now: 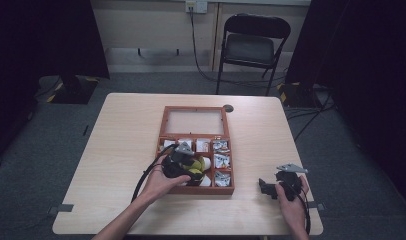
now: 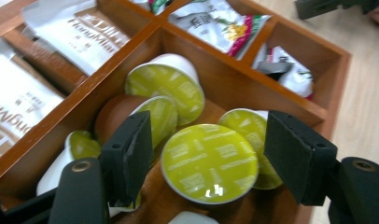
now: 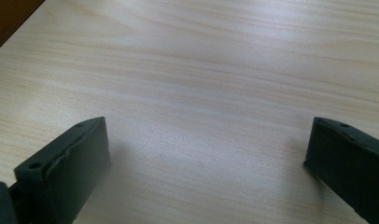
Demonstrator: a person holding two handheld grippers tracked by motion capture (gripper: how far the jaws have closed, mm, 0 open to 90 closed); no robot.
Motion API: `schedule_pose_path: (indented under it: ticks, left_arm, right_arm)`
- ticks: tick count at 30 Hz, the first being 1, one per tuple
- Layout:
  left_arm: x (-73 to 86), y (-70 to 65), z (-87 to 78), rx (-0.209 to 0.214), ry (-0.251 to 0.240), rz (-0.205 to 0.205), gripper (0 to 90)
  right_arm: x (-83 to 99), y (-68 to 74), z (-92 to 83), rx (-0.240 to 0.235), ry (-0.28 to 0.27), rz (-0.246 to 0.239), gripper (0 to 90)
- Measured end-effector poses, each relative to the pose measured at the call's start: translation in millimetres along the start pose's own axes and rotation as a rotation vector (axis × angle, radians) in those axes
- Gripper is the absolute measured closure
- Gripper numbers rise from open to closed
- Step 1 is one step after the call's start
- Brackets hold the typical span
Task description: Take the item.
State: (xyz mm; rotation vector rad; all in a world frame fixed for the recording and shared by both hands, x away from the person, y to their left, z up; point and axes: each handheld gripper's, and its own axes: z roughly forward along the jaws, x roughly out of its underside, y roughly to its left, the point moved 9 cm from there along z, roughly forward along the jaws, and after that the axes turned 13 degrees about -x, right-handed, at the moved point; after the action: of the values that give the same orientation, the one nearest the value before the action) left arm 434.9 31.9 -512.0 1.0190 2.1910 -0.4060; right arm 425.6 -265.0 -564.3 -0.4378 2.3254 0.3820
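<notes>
Two grippers work at a pale wooden counter (image 1: 116, 150), on whose middle a wooden compartment box (image 1: 163, 120) stands with its glass-paned lid raised toward the far edge. That box holds sachets in its far and right cells and a heap of green-lidded coffee capsules in the large cell nearest the person. The left gripper (image 2: 204, 158) reaches down into that cell, and its fingers (image 2: 131, 154) stand partly closed on either side of one coffee capsule (image 2: 210, 162) that lies foil side up on top of the heap; a gap shows on both sides, so nothing is held yet. The right gripper (image 3: 206, 163) rests well apart near the counter's near right corner, its jaws wide open over bare wood and empty. To do this pick well, I judge the left fingers should sink a little so the pads meet the capsule's body under the rim, not the thin foil edge, staying centred so neither pad nudges the neighbouring capsule (image 2: 166, 86), then close gently and lift straight up clear of the divider (image 2: 253, 86).
</notes>
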Motion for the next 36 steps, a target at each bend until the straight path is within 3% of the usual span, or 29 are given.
schedule_pose_path:
  ticks: [4,14,23,32,36]
  left_arm:
    - [5.2,1.2,4.0,0.007,0.038,0.015,30.7]
    - [9.1,-2.3,10.2,0.017,0.075,0.033,28.2]
    - [17.4,-2.7,11.1,-0.014,0.13,0.093,27.8]
    - [20.5,-3.4,14.5,-0.017,0.164,0.098,31.9]
    - [22.1,-3.4,15.5,-0.041,0.18,0.123,33.8]
  right_arm:
    - [0.1,0.1,-0.1,0.003,-0.001,0.002,0.0]
    - [-0.7,-0.1,0.6,0.0,0.0,0.001,0.0]
    - [-0.7,0.0,0.7,0.0,0.0,0.001,0.0]
    - [-0.6,0.0,0.7,0.0,-0.001,0.002,0.0]
    - [-0.6,0.0,0.6,0.001,0.0,0.002,0.0]
